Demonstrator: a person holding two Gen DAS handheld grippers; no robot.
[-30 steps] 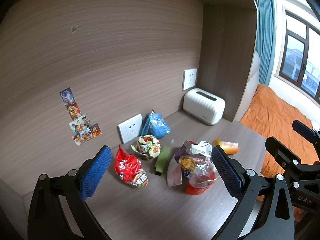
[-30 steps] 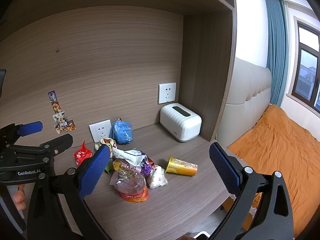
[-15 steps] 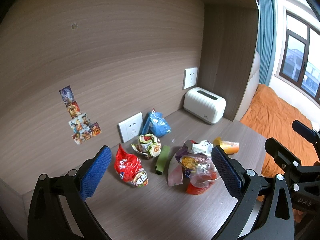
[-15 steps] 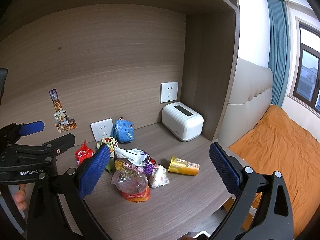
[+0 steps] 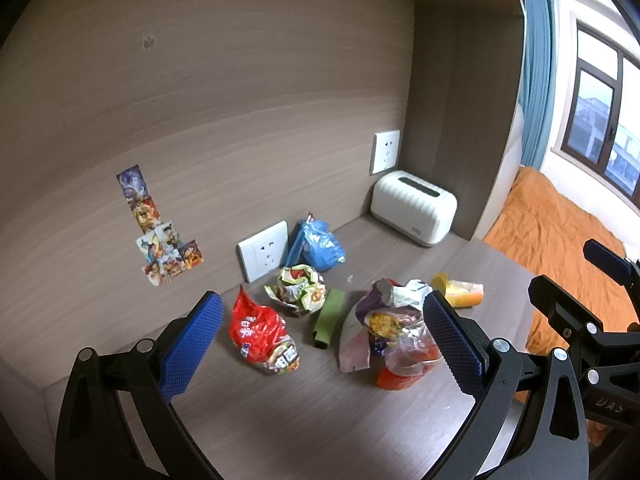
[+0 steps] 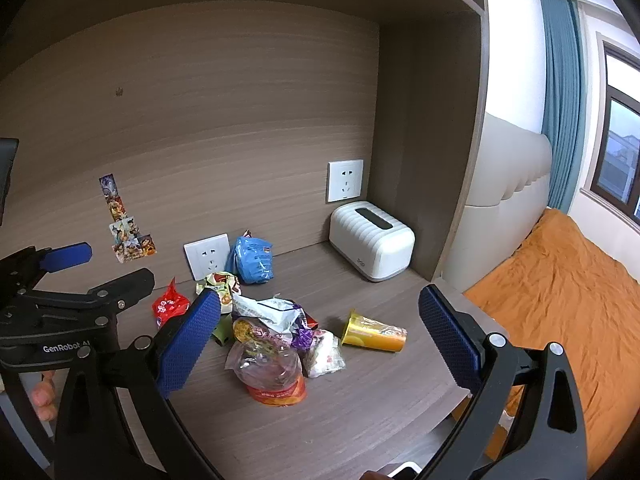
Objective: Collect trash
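Left tool (image 5: 320, 344) and right tool (image 6: 320, 336) both spread wide, holding nothing, touching nothing, above the bench (image 6: 360, 408). Wrappers (image 6: 276, 320), red packet (image 5: 262, 334), blue bag (image 6: 252, 260), yellow cup (image 6: 374, 336) lie on the bench.

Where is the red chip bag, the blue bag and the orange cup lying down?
red chip bag (image 5: 260, 330), left wrist view, on its crinkled front.
blue bag (image 6: 253, 259), right wrist view, on its bulging middle.
orange cup (image 6: 376, 335), right wrist view, on its side wall.

Print on the crumpled red snack bag (image 5: 262, 334) too small to read, orange bedspread (image 6: 560, 312) cut off at the right edge, crushed clear plastic bottle (image 5: 412, 354) partly hidden behind a blue gripper pad (image 5: 450, 344)
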